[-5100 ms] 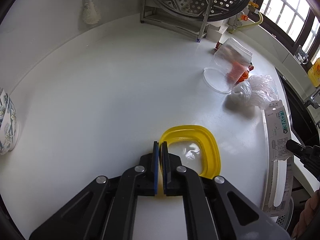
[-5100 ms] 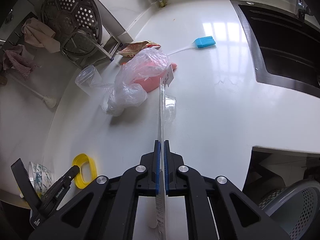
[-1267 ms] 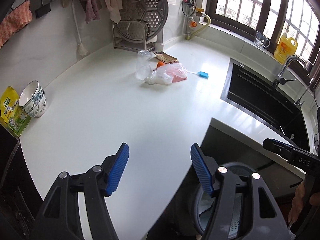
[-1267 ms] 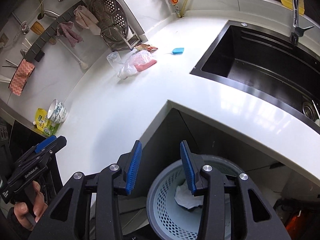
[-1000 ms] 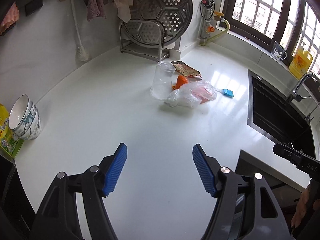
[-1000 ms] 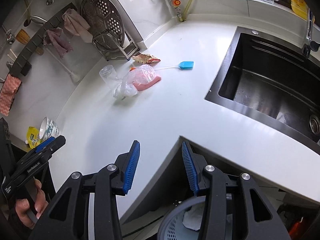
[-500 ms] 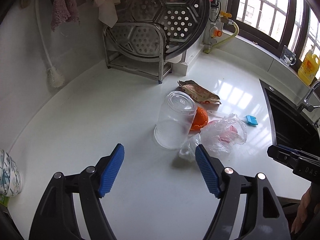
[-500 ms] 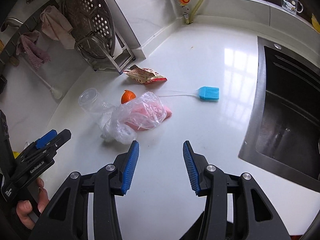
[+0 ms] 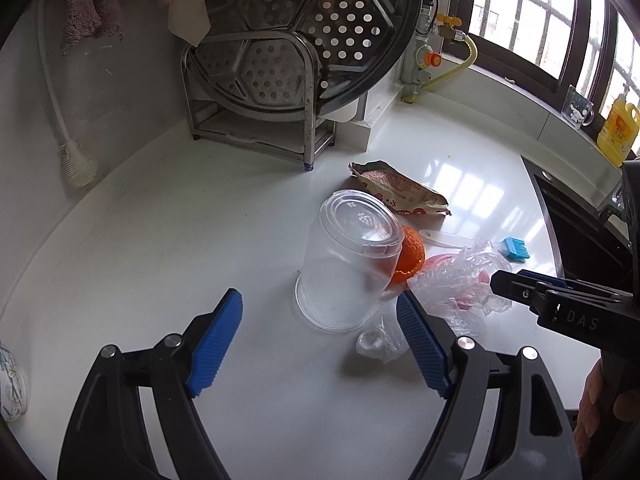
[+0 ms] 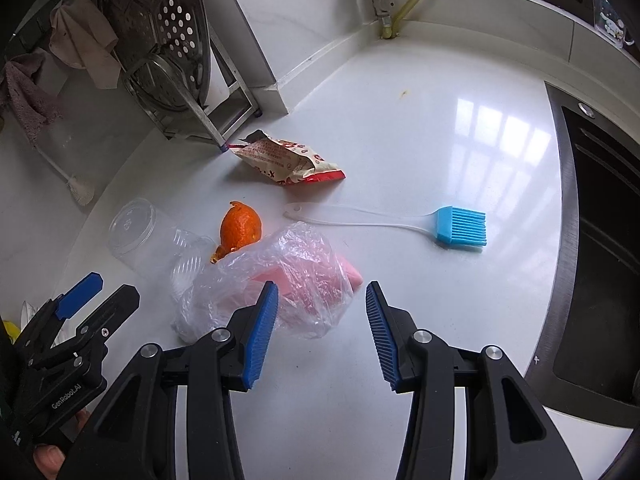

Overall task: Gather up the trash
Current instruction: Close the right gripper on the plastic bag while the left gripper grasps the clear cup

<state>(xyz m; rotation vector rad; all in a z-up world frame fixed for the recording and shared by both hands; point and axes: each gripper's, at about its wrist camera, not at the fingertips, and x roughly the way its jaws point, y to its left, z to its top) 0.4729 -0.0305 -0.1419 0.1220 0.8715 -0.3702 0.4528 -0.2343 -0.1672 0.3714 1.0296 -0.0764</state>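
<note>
Both grippers have come in from over the basket at the counter's outer edge and now hang low over the litter on the white countertop (image 10: pixel 420 152), toward its back corner by the steamer rack (image 9: pixel 256 92). The left gripper (image 9: pixel 320 340) has its blue pads spread wide and still opening, with nothing pressed between them — the clear plastic cup (image 9: pixel 348 264) lies on its side just beyond the tips, its rim toward the camera. The right gripper (image 10: pixel 320 328) holds its pads moderately apart, empty, hovering at the near edge of the crumpled clear plastic bag (image 10: pixel 280 280) (something pink shows through it). An orange peel (image 10: pixel 240 228) sits between cup and bag, touching or nearly touching both. Farther back, near the foot of the rack, lies a torn snack wrapper (image 10: pixel 288 156). A blue silicone basting brush (image 10: pixel 460 226) rests beside the bag, its head toward the sink (image 10: pixel 600 240) that cuts into the counter's right side. A person's hand (image 9: pixel 600 404) grips the right gripper's handle.
</note>
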